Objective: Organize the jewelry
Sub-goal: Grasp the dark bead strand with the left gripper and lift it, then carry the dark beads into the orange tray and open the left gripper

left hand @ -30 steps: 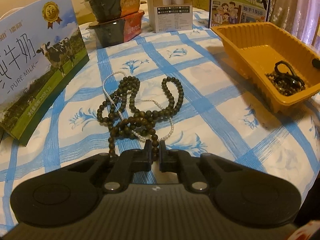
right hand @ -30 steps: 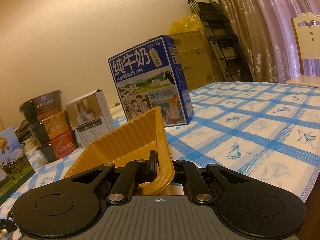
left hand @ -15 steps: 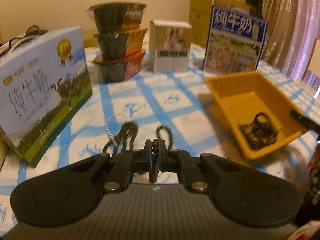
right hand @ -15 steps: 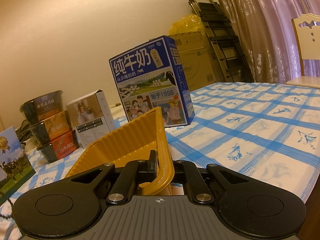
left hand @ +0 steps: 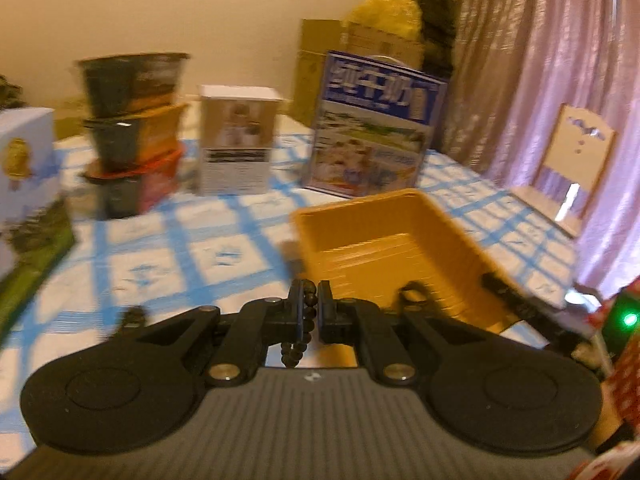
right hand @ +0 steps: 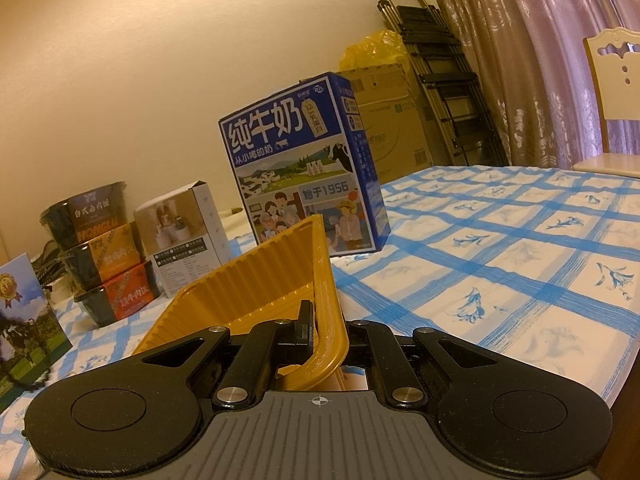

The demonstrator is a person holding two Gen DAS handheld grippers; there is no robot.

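The left tool is pinching a dark bead string just above the counter. The right tool is gripping the yellow tray's rim. Carry the beads slowly over the tray, then let go gently.

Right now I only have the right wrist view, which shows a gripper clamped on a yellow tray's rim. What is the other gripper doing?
Observer: The left gripper is shut on a strand of dark beads, held up off the tablecloth.
Operator: Is anything in the tray already?
Observer: Yes, a dark item with a loop lies inside the yellow tray; blur hides what it is.
Operator: Where's the tray relative to the beads?
Observer: Just ahead and to the right of the left gripper, with the right gripper holding its near corner.
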